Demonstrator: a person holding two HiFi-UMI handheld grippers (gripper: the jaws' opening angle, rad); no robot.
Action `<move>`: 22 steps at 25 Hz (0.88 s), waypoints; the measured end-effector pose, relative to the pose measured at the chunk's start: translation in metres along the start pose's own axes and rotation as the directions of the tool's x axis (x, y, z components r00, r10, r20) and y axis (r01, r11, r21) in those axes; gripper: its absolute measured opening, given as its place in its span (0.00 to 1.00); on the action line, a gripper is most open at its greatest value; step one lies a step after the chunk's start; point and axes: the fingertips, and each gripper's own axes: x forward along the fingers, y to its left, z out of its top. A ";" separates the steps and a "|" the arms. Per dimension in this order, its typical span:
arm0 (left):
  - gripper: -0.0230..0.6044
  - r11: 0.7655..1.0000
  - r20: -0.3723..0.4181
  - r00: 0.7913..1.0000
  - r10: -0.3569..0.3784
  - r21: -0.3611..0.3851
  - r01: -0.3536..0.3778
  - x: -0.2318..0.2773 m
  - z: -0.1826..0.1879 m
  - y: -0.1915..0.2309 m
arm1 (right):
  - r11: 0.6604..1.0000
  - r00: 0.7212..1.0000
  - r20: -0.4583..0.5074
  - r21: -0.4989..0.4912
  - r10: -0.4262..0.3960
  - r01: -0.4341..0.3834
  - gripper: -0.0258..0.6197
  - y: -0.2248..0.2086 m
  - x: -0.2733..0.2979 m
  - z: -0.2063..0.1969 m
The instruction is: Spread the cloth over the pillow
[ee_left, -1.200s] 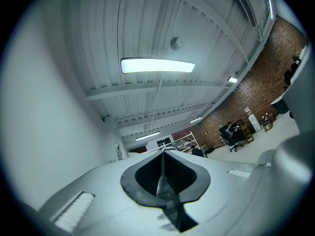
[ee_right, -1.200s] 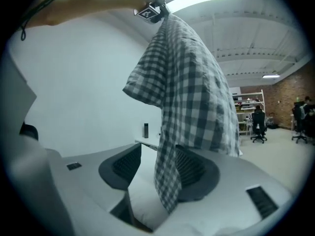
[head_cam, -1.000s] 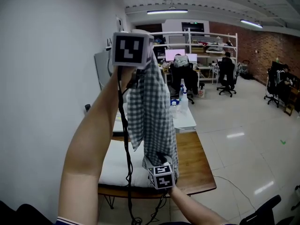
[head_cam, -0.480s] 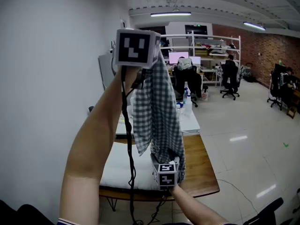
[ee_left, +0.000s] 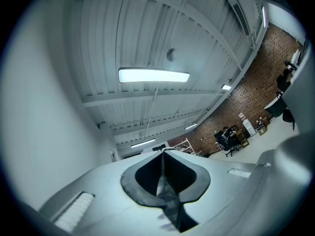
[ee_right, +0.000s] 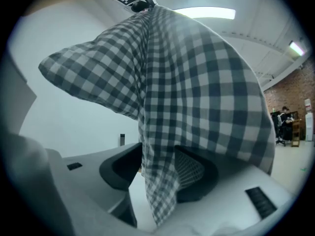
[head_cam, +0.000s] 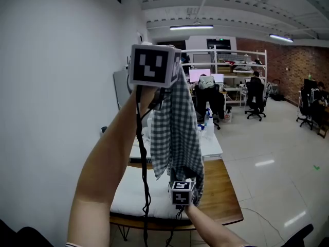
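no readable text, labels or numbers, only square marker patterns on left gripper cube (head_cam: 152,66) and right gripper cube (head_cam: 181,193), monitor screens (head_cam: 199,75) too distant to read

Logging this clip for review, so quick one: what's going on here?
A person holds a checked cloth up in the air; a white pillow lies on the wooden table below. The left hand-held gripper, raised high, is clamped on its top. The right hand-held gripper, lower, has just been closing, jaws apart with cloth hanging between them. Nothing is spread yet.
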 end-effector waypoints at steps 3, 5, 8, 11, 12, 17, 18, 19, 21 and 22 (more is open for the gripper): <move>0.06 1.000 0.006 1.000 -0.006 0.005 0.006 -0.002 0.003 -0.002 | 1.000 1.000 0.010 -0.014 -0.010 0.011 0.33 0.004 0.007 0.011; 0.06 1.000 0.015 1.000 -0.010 0.013 0.010 -0.004 0.006 -0.003 | 1.000 1.000 0.016 -0.013 -0.024 0.024 0.17 0.002 0.011 0.015; 0.06 0.999 0.015 1.000 0.006 0.033 -0.006 -0.004 0.004 0.001 | 1.000 1.000 0.019 0.015 -0.007 0.007 0.07 -0.004 0.011 0.017; 0.06 0.999 -0.003 1.000 0.024 0.029 -0.024 -0.002 -0.006 0.009 | 0.999 1.000 0.020 0.032 0.021 -0.022 0.07 -0.006 0.007 0.013; 0.06 0.999 -0.008 1.000 0.023 0.023 -0.023 0.000 -0.010 0.010 | 0.999 1.000 0.016 0.036 0.025 -0.025 0.07 -0.007 0.004 0.011; 0.06 0.998 -0.036 0.998 0.054 0.038 -0.052 0.006 -0.025 0.018 | 0.998 0.999 0.025 0.048 0.047 -0.048 0.07 -0.015 -0.009 0.005; 0.06 0.997 -0.044 0.997 0.066 0.045 -0.064 0.008 -0.029 0.021 | 0.997 0.998 0.037 0.055 0.057 -0.059 0.06 -0.017 -0.014 0.007; 0.06 0.996 -0.055 0.995 0.078 0.049 -0.075 0.009 -0.034 0.024 | 0.996 0.997 0.050 0.062 0.065 -0.068 0.06 -0.019 -0.020 0.008; 0.06 0.994 -0.080 0.992 0.098 0.050 -0.094 0.012 -0.047 0.031 | 0.994 0.995 0.070 0.077 0.075 -0.080 0.06 -0.026 -0.033 0.010; 0.06 0.993 -0.094 0.989 0.110 0.049 -0.106 0.013 -0.055 0.035 | 0.993 0.994 0.077 0.083 0.079 -0.085 0.06 -0.030 -0.039 0.010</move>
